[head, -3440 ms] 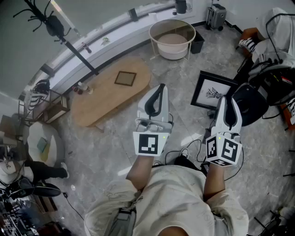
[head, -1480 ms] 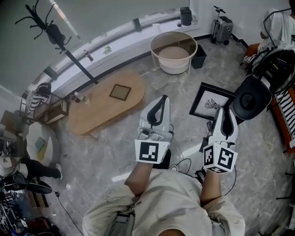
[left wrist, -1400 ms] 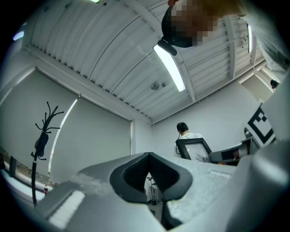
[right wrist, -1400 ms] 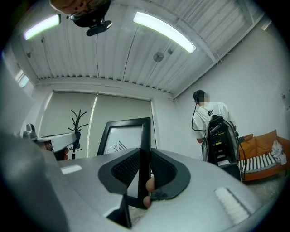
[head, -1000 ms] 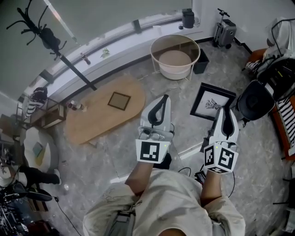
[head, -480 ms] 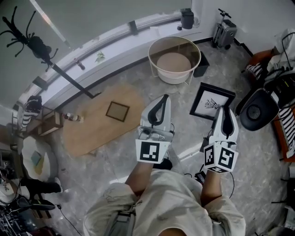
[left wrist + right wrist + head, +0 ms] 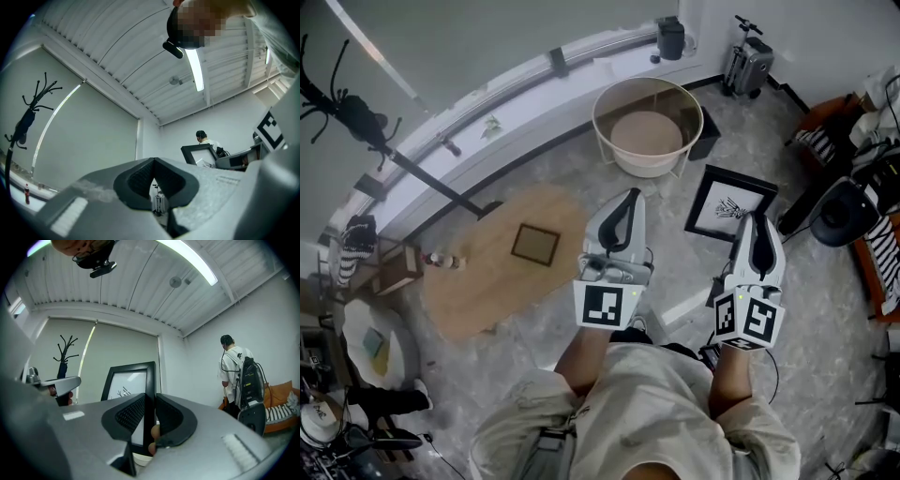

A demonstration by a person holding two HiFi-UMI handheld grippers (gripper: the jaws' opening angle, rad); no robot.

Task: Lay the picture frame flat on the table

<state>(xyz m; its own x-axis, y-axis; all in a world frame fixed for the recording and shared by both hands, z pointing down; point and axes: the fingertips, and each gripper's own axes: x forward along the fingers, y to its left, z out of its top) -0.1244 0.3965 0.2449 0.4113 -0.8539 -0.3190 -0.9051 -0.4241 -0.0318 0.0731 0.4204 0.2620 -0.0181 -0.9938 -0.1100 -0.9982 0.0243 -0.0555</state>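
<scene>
The picture frame (image 7: 729, 202) is a black one with a white mount and a dark line drawing too small to read, and it stands upright in the right gripper (image 7: 757, 225), its face turned toward the left gripper (image 7: 622, 208). In the right gripper view both pads press on the frame's (image 7: 123, 380) right-hand bar, so the right gripper (image 7: 150, 416) is clamped on it. The frame's lower part is cut off there behind the gripper's body, and two small rounded tan shapes just under the pads cannot be identified. In the head view the corner nearest the right gripper is hidden behind its jaws. The left gripper (image 7: 153, 187) has its tips drawn together with nothing between them, and only a thin slit shows below them. The frame is not on the oval wooden table (image 7: 478, 281), which lies well apart, beyond the left gripper's far side and carrying a small dark square frame (image 7: 535, 244). A round basket table (image 7: 594, 120) sits ahead of the left gripper. Both gripper views tilt upward, so neither shows floor or tabletop. A person with a backpack (image 7: 236, 376) stands to the right of the right gripper, seen from behind
</scene>
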